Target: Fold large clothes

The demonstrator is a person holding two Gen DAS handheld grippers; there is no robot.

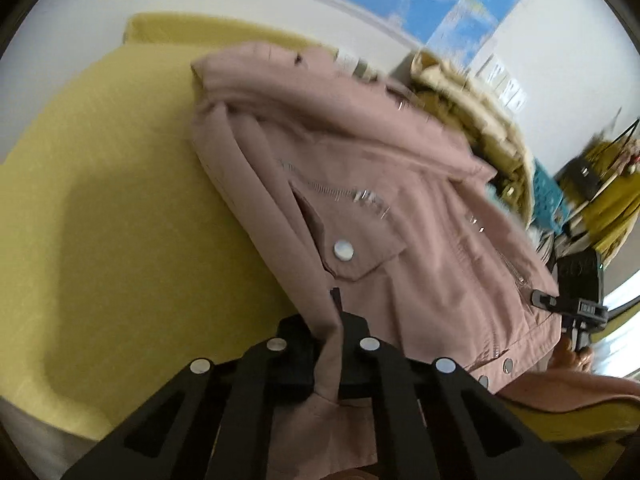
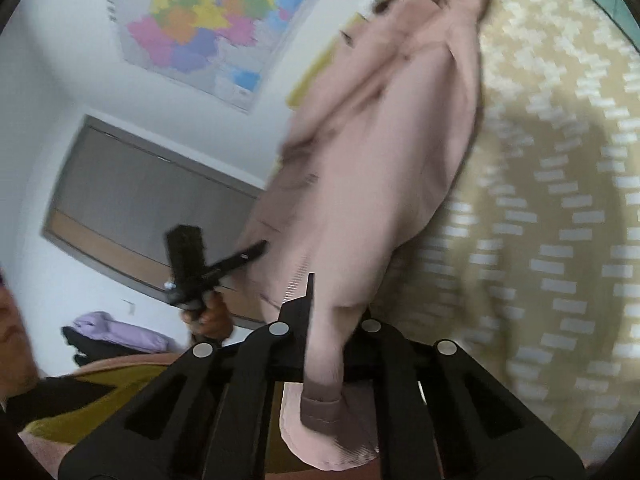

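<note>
Pink jacket (image 1: 360, 184) is clamped between both grippers' jaws, left (image 1: 326, 344) and right (image 2: 325, 320).

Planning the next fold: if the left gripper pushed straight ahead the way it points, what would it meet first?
The pink jacket it already grips: left gripper would push into its snap pocket flap.

A yellow bedspread (image 1: 100, 200) is laid below white walls (image 2: 60, 92); a map (image 2: 208, 20) is hung there.
</note>
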